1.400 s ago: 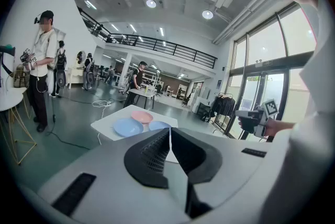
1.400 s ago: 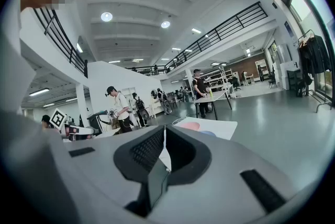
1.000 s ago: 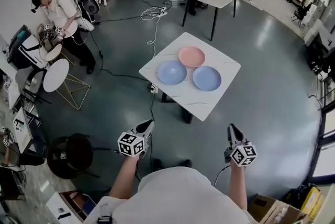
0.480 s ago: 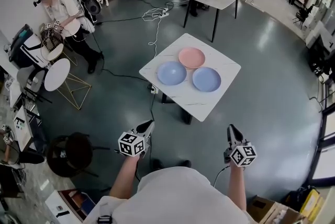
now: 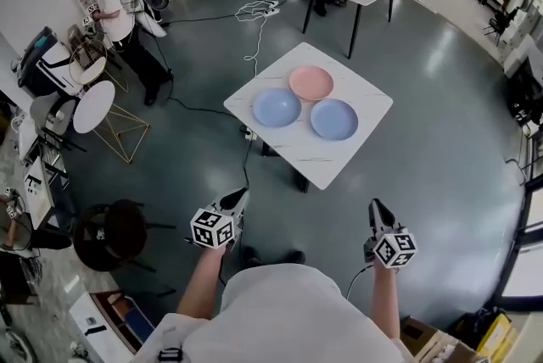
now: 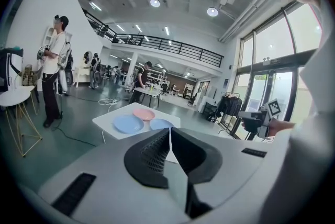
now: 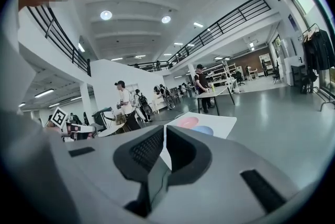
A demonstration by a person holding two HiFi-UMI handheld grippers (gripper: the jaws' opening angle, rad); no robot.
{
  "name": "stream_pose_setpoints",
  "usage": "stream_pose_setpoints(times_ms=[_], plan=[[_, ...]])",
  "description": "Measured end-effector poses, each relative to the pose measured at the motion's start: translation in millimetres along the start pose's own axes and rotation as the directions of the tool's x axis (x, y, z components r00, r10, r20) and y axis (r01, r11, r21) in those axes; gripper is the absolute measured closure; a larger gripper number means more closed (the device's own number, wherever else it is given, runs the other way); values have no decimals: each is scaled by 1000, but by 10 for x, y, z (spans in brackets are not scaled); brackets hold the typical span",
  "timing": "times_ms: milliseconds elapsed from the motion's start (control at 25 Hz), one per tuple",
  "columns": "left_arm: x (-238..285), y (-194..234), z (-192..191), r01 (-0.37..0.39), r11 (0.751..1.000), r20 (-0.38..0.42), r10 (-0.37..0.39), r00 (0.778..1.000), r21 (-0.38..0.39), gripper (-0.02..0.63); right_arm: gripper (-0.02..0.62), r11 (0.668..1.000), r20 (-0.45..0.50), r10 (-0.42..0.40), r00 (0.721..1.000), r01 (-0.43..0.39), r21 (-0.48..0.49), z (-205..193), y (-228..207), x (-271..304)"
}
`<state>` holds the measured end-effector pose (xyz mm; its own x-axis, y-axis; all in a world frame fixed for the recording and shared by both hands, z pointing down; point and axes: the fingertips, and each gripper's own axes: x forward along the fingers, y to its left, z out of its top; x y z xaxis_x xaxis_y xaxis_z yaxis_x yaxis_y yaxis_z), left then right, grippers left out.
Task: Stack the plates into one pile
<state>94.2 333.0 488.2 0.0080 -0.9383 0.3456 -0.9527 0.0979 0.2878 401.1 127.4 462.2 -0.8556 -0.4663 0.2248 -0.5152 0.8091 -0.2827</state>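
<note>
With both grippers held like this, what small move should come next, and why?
Probably walk closer to the white square table: the round pink plate, left round blue plate and right round blue plate lie unstacked on it, far beyond the left gripper and right gripper, both shut and empty.

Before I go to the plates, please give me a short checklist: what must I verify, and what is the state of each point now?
1. Three plates on the table, none stacked: pink plate, left blue plate, right blue plate: ok.
2. Plates empty: ok.
3. Left claw holds nothing: ok, shut and empty.
4. Right claw holds nothing: ok, shut and empty.
5. Claws open for a grasp: not ok.
6. Table within reach: not ok, it stands well ahead of both claws.
</note>
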Motion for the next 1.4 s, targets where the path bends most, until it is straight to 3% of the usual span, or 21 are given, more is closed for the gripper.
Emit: stream_pose_setpoints(times_ms=[280,680,920,1400], plan=[[48,-83,-38,-41,999,19,41,999,-12,583,563,999,-11,41,999,-41,0,-5,-140,63],[199,-158,-130,-42,999,-1,42,999,-20,583,563,999,-64,50,997,-50,3,-160,-233,188],[364,1,-99,-34,999,-13,33,999,-22,583,563,999,-98,24,995,-28,-36,-161,-243,380],[875,722,111,14,999,-71,-16,997,-31,583,563,999,-100,-25,995,27,20,-123,-167,1162]])
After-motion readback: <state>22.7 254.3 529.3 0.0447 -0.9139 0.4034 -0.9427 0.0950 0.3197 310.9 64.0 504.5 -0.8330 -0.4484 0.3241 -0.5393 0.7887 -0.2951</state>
